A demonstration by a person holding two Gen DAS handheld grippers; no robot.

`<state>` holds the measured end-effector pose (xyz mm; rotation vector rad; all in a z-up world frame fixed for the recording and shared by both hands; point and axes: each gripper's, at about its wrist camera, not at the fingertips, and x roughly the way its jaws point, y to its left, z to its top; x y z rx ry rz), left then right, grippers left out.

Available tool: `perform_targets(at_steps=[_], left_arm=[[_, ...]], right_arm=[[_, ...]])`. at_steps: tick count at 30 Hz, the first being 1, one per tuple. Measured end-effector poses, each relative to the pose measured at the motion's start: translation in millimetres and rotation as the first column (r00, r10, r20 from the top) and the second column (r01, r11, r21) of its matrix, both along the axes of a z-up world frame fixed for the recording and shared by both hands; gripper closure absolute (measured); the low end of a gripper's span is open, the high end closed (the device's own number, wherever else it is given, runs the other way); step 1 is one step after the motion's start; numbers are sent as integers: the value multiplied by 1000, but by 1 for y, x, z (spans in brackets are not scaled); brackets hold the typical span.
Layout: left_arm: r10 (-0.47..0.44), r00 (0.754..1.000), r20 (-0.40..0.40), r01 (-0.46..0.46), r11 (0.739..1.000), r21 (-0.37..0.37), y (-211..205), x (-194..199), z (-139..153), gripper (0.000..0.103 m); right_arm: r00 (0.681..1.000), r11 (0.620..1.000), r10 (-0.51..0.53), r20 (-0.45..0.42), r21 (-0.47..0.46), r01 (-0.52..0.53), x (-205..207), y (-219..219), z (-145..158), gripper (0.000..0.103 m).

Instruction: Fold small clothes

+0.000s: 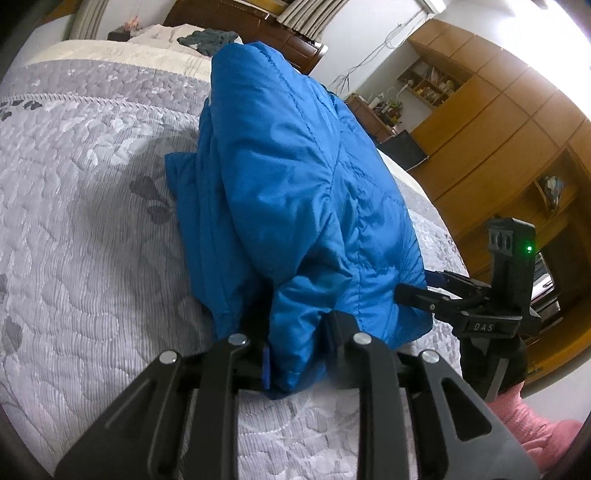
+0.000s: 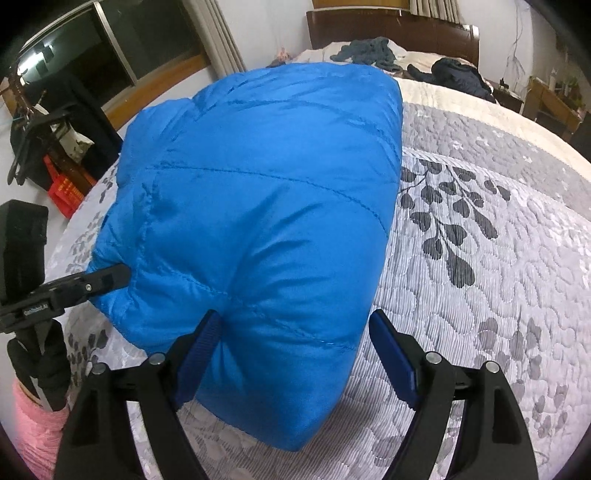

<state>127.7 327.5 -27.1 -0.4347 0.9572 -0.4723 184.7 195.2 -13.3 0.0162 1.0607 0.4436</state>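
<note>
A blue puffy jacket [image 1: 295,166] lies bunched and folded over on the grey floral quilt [image 1: 92,221]. My left gripper [image 1: 291,325] is shut on a thick fold of the jacket's near edge, which bulges between the fingers. In the right wrist view the same jacket [image 2: 258,184] fills the middle. My right gripper [image 2: 295,332] stands open around its near end; the left blue pad [image 2: 201,343] presses into the fabric, while the right pad [image 2: 391,362] stands just clear. The left gripper [image 2: 110,275] pokes into the jacket's left side.
Dark clothes [image 2: 458,74] and a grey-green garment [image 2: 365,51] lie near the wooden headboard [image 2: 391,26]. A wooden wardrobe [image 1: 498,122] stands to the right of the bed. A red crate [image 2: 68,188] sits on the floor at left. Pink sleeves [image 1: 532,421] show behind the grippers.
</note>
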Motion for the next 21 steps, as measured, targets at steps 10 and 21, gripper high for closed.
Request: perform_targets(at_steps=[10, 21], left_arm=[[19, 1000, 10, -19, 1000, 16, -13, -9, 6, 79], [23, 998, 60, -27, 997, 75, -19, -27, 34, 58]], right_arm=[[1000, 1000, -5, 27, 1, 5, -3, -1, 3, 21], [998, 1000, -14, 55, -3, 14, -10, -2, 12, 22]])
